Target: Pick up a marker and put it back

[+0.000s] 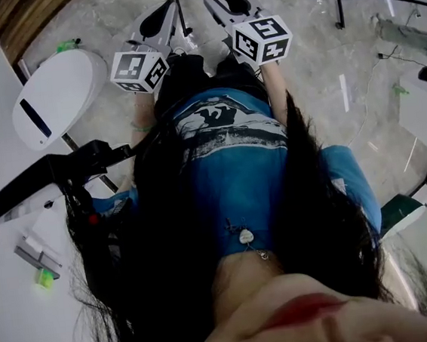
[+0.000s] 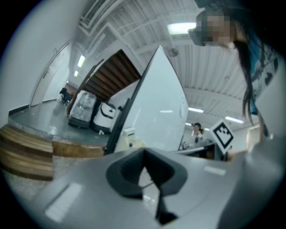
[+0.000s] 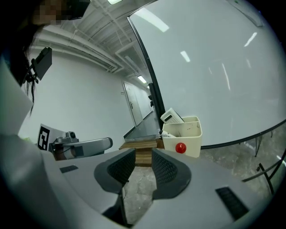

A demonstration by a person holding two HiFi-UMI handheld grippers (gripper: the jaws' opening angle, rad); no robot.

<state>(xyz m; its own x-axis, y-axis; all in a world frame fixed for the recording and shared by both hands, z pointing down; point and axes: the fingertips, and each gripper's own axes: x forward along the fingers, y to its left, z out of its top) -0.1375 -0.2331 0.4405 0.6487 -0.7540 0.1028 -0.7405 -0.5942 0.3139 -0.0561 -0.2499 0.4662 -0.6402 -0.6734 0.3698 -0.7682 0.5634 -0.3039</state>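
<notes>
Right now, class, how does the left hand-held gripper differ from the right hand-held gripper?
The left hand-held gripper has jaws that meet at their tips, while the right hand-held gripper has jaws that stand apart with a clear gap between them. The left hand-held gripper faces wooden steps and a white panel. The right hand-held gripper faces a cream box with a red knob. Both hold nothing.

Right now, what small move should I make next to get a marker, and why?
Probably ease the right gripper forward toward the cream bin on the whiteboard. Its jaws stand apart with nothing between them, the bin lies ahead and slightly right of them, and no marker is clearly visible from here.
</notes>
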